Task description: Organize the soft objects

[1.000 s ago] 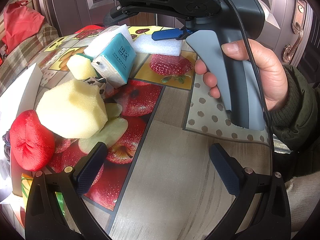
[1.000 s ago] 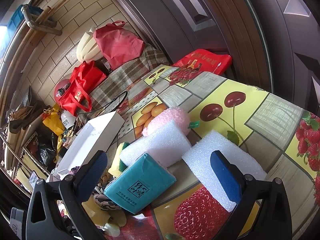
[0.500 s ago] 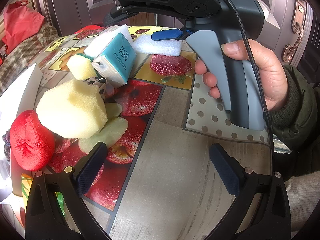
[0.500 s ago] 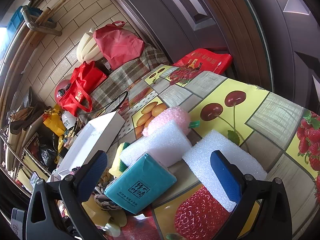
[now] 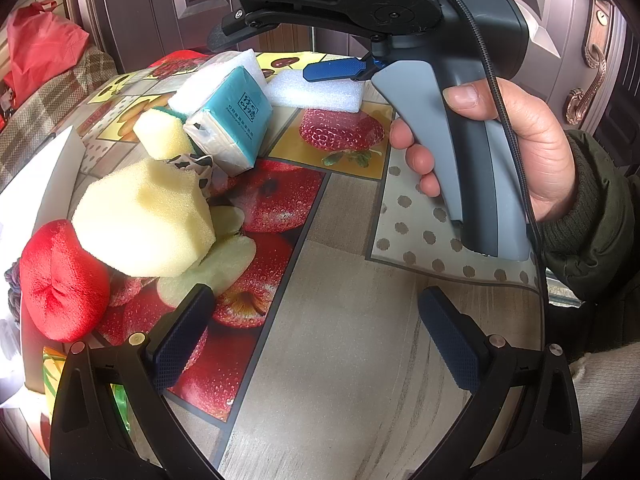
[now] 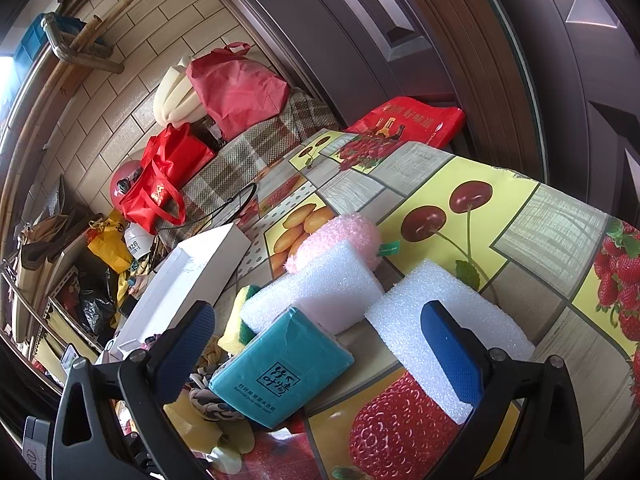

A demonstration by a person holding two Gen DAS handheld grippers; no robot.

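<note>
A: How far along is the sorting?

B: Barely begun, I'd judge. Take the teal plastic-wrapped tissue pack as the landmark. Everything soft is heaped around it on the fruit-print tablecloth, and the white cardboard box beyond it shows nothing inside from here.

A: And the grippers?

B: The left gripper has its fingers wide apart, with nothing between them, over bare cloth well short of the pack. Nearest it, left of its left finger, sit a red plush ball and a big pale yellow foam block; a smaller yellow sponge touches the pack.

A: The right one?

B: The right gripper is also spread wide and empty. The pack lies between its fingers, slightly nearer the left finger. A flat white foam slab just right of the pack lies under the right finger. Behind the pack leans a white foam block, then a pink fuzzy ball.

A: So everything's left?

B: As far as I can see, yes.
</note>
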